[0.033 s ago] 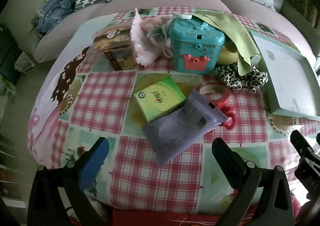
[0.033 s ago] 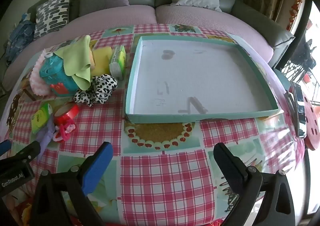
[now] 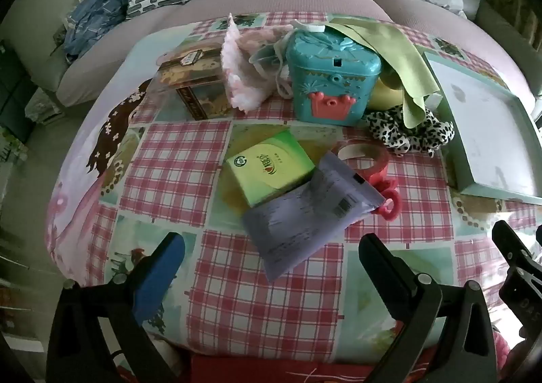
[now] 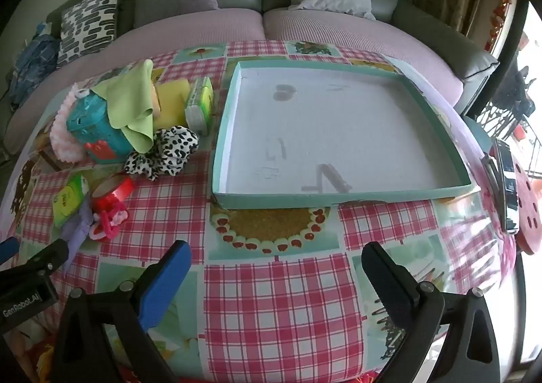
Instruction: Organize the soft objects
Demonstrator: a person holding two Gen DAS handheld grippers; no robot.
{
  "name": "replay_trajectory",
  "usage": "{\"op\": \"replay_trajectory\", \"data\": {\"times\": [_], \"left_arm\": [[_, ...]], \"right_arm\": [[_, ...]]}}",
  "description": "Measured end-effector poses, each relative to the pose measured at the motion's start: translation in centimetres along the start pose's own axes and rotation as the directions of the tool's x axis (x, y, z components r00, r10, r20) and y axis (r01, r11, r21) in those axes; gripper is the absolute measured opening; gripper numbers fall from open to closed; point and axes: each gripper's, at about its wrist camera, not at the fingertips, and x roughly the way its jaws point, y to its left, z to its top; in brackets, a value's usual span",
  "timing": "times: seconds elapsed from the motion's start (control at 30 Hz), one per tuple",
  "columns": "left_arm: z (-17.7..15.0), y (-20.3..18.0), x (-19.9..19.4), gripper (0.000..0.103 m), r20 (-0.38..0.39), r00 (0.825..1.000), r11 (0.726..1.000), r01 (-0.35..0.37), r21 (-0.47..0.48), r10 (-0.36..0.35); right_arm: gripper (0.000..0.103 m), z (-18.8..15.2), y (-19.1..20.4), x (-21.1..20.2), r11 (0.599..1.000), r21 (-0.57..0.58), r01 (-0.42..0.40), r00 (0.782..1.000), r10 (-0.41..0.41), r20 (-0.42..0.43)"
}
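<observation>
Left wrist view: a lilac soft pouch (image 3: 305,210) lies crumpled in the middle of the checked tablecloth (image 3: 162,176), leaning on a green tissue pack (image 3: 269,167); farther off are a pink fluffy cloth (image 3: 244,78), a teal box (image 3: 333,76), a green cloth (image 3: 393,51) and a leopard scrunchie (image 3: 406,128). The left gripper (image 3: 271,257) hovers near the pouch, jaws spread wide, empty. Right wrist view: the shallow teal tray (image 4: 237,95) sits far right of the pile, bare inside. The right gripper (image 4: 276,264) hangs over the near cloth, jaws spread, holding nothing.
</observation>
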Motion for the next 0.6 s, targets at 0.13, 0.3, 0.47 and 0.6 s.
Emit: {"op": "replay_trajectory", "data": {"times": [0.13, 0.3, 0.47, 0.6], "left_arm": [[-0.07, 0.06, -0.07, 0.103, -0.001, 1.0, 1.0, -0.009, -0.004, 0.009], [-0.13, -0.02, -0.08, 0.103, -0.004, 1.0, 1.0, -0.012, -0.003, 0.012], [-0.11, -0.14, 0.04, 0.103, -0.007, 1.0, 1.0, -0.026, -0.001, 0.026], [-0.06, -0.19, 0.09, 0.103, -0.013, 0.999, 0.999, -0.034, 0.0, 0.034]], "right_arm": [[0.102, 0.01, -0.01, 0.08, 1.0, 0.001, -0.002, 1.0, 0.002, 0.001], [0.102, 0.05, -0.01, 0.27, 1.0, 0.002, -0.004, 1.0, 0.004, -0.002], [0.102, 0.02, 0.03, 0.24, 1.0, 0.003, -0.003, 1.0, 0.003, -0.003], [0.102, -0.01, 0.06, 0.21, 1.0, 0.003, -0.003, 1.0, 0.003, -0.004]]}}
